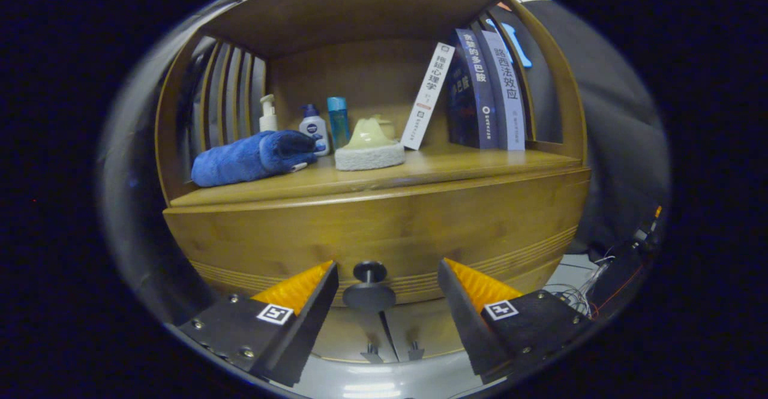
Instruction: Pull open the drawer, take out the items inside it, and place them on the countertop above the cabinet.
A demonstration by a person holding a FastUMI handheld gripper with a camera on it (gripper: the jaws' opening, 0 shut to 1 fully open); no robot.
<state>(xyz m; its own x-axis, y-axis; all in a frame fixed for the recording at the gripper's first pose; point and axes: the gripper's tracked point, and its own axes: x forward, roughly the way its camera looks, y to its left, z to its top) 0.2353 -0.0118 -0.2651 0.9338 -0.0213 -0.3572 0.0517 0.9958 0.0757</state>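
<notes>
Drawer (384, 231) front sits flush with the cabinet in the lower middle of the frame, closed, with its round knob (369, 288) at lower centre. On the countertop (480, 162) above it, across the middle of the frame, lie a rolled blue towel (255, 158) at left, a pump bottle (267, 114), a small white bottle (314, 128) and a blue bottle (338, 120) behind it, a pale scrubber-like thing (369, 146) at centre, and leaning books (486, 90) at upper right. Whether any of these came out of the drawer cannot be told. A shut drawer with goods on top fits a drawer yet to be pulled, or one emptied and pushed home again; its inside is hidden.

The gripper (387, 285) points level at the cabinet front, low in the frame. Its jaws stand wide, one finger on either side of the knob, neither touching it. The knob lies between the fingertips, seemingly just ahead of them.
</notes>
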